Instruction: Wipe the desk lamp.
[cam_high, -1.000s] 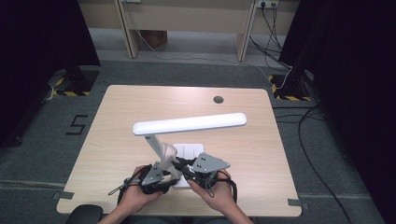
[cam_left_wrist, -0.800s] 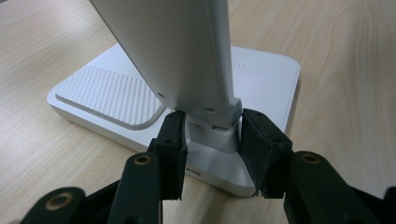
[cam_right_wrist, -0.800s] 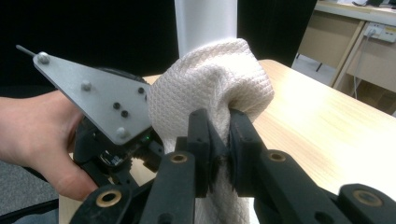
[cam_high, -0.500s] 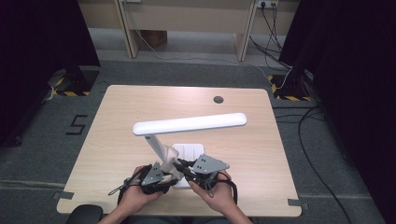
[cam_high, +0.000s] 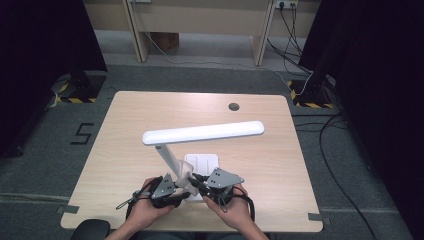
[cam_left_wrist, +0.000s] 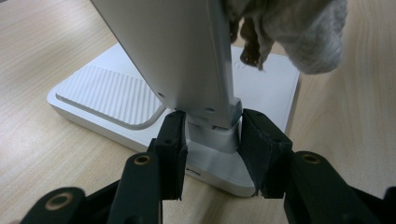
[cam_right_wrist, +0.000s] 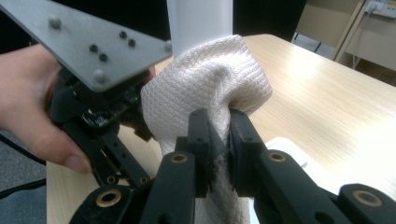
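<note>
Wiping step, by the look of it: keep the left gripper (cam_left_wrist: 212, 154), whose fingers (cam_left_wrist: 170, 149) pinch the foot of the white plastic desk lamp's (cam_high: 202, 134) slanted stem just above its flat ribbed base, clamped firm so the lamp can't tip. Meanwhile the right gripper (cam_right_wrist: 218, 140), fingers pressed on a bunched cream woven cloth (cam_right_wrist: 205, 93) touching the stem, should rub w/ light pressure. Count: 1 lamp, near the front of the light wooden surface (cam_high: 125, 125), 1 cloth, 2 grippers.

Left gripper (cam_left_wrist: 212, 154): black jaws, brass-coloured pivot pins, blocky pads. Right gripper (cam_right_wrist: 218, 135): same black jaws, brass pins. Grey three-cornered plate (cam_right_wrist: 88, 35) with dark screws tops left gripper; black cables trail. Bare forearms, no sleeves visible.
</note>
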